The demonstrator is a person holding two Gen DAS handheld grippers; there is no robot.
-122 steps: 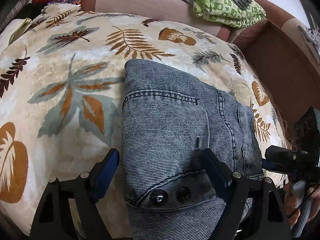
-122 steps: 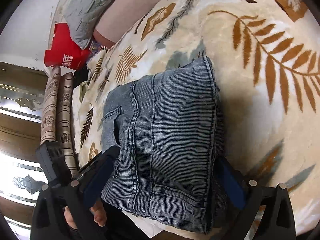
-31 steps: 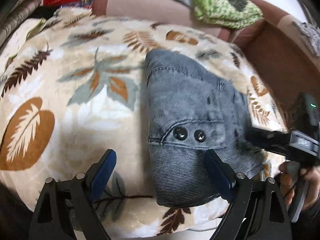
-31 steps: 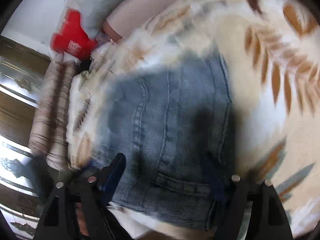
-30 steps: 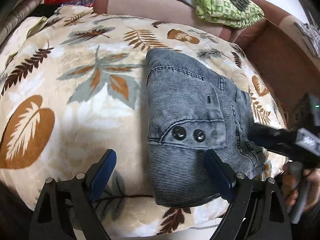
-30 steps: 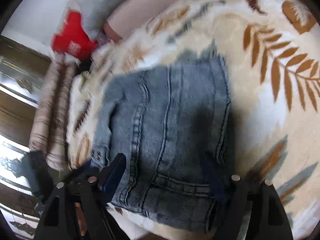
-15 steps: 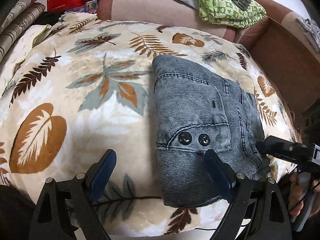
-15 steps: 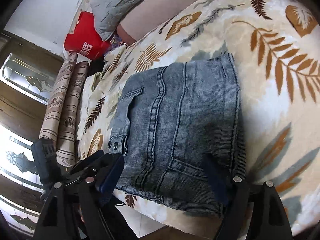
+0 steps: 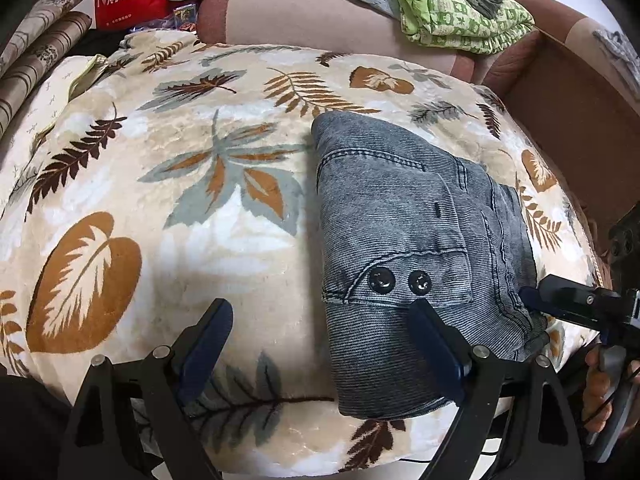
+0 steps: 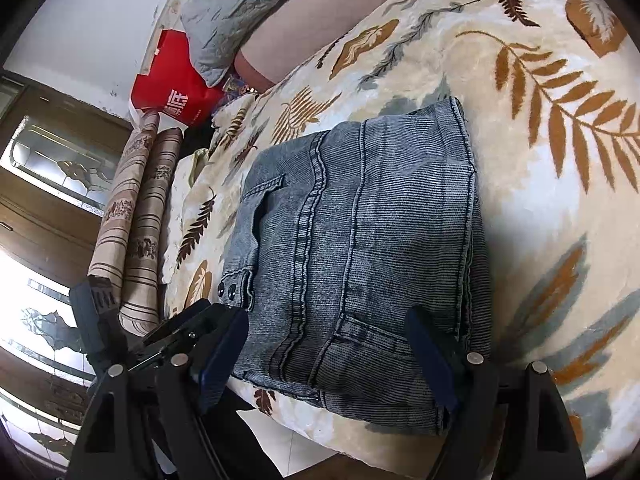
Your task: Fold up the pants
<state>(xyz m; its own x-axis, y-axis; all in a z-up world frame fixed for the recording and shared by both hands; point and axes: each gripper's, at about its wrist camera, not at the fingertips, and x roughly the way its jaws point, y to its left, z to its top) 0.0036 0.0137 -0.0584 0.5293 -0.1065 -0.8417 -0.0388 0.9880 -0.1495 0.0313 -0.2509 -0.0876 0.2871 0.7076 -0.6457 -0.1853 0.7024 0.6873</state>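
Left claw [image 9: 320,340]: its jaws are standing wide apart and pinching nothing; one finger is hanging over bare blanket, the other over the near end of the pants.
Right claw [image 10: 332,348]: it is also standing spread and gripping nothing, its two fingers hovering either side of the bundle's near edge; whether the pads are brushing the cloth I cannot tell.
Pants [image 9: 408,248]: they are lying folded into a compact grey-blue denim block, several layers deep, close to the near edge of the bed and toward its right side, with two dark snaps [image 9: 400,280] facing up.
Blanket [image 9: 168,208]: a plush leaf-patterned cover is spreading under everything and giving a soft, yielding base.
Handling: the denim is looking thick, fairly heavy and soft rather than stiff; it is not fragile and probably not slippery, though stacked layers may be sliding over each other.
Where to grip: pinching through the full stack at the near corners, one claw per corner, seems safest.
Progress: the folding is appearing finished or nearly so.
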